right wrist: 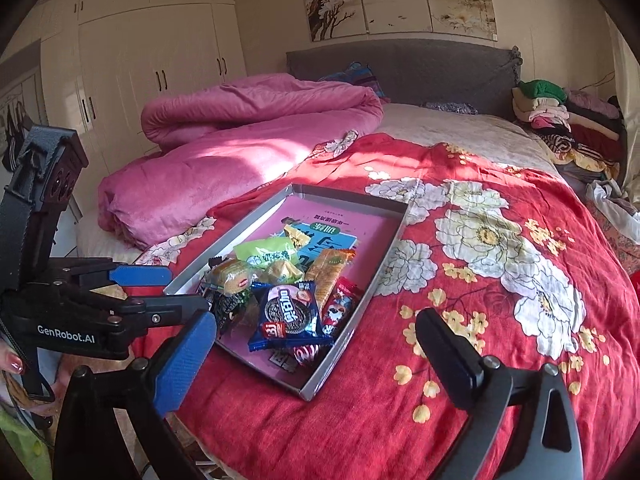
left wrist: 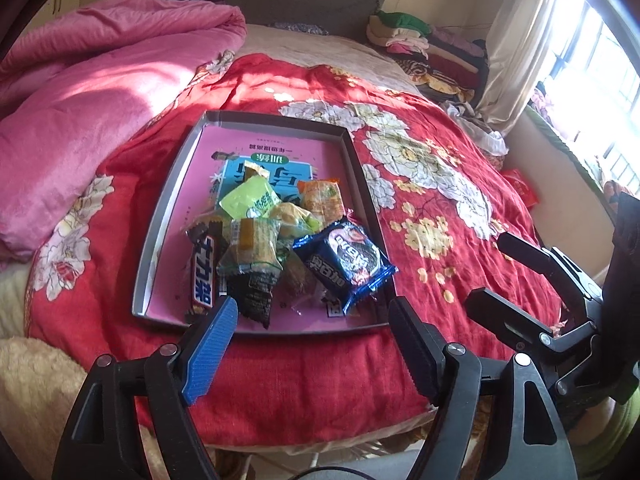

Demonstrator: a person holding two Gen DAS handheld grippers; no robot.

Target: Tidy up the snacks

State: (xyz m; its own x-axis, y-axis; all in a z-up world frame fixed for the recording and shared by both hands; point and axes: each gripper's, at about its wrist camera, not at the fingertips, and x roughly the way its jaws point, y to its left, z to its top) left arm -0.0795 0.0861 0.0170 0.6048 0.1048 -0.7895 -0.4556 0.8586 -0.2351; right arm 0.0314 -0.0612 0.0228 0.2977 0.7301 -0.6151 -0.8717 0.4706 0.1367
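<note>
The left hand-held gripper stood with its fingers apart and nothing between them, poised just short of the near rim of the tray. The right hand-held gripper was spread very wide, likewise empty, its blue pad at 9 o'clock and its black pad at 3 o'clock in the right wrist view.

The snacks lay heaped in the near half of a shallow grey tray with a pink printed floor. In the left wrist view, a dark blue cookie packet sat at 4 o'clock of the heap, overhanging the tray's right wall. A chocolate bar in a brown wrapper lay at 8 o'clock, a light green packet at 12 o'clock, an orange packet at 1 o'clock, and a clear-wrapped yellow cake in the middle. A dark seaweed-like packet pointed toward the near rim.

The tray rested on a red floral bedspread on the bed. A rumpled pink quilt lay at 10 o'clock of the tray. Folded clothes were stacked at 1 o'clock by the grey headboard.
</note>
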